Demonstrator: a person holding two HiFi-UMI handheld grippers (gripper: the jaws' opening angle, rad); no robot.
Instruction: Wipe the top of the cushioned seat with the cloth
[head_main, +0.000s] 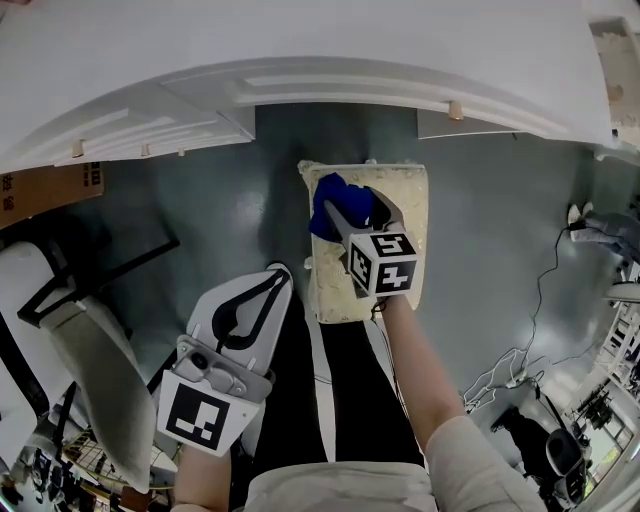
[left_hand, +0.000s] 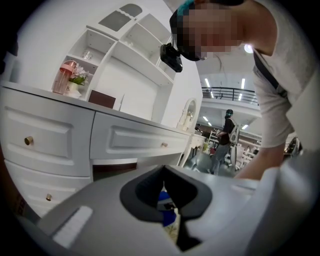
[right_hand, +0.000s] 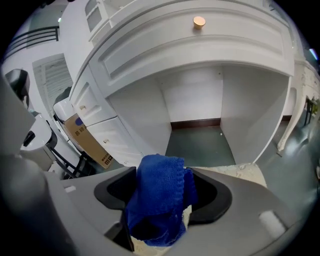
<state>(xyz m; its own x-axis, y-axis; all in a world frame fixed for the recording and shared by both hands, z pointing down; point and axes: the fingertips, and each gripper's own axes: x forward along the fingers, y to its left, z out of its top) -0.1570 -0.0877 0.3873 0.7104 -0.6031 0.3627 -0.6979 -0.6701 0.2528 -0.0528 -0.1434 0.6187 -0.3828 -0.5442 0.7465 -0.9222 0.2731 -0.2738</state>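
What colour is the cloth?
The cloth is blue, clearest in the right gripper view.

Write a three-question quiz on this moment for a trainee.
1. True or false: the blue cloth stands between the left gripper's jaws.
2. Which gripper is over the cushioned seat? A: the left. B: the right gripper. C: both.
3. Are the left gripper's jaws together or apart?
Key: 1 false, it stands between the right gripper's jaws, on the seat. 2 B. 3 together.
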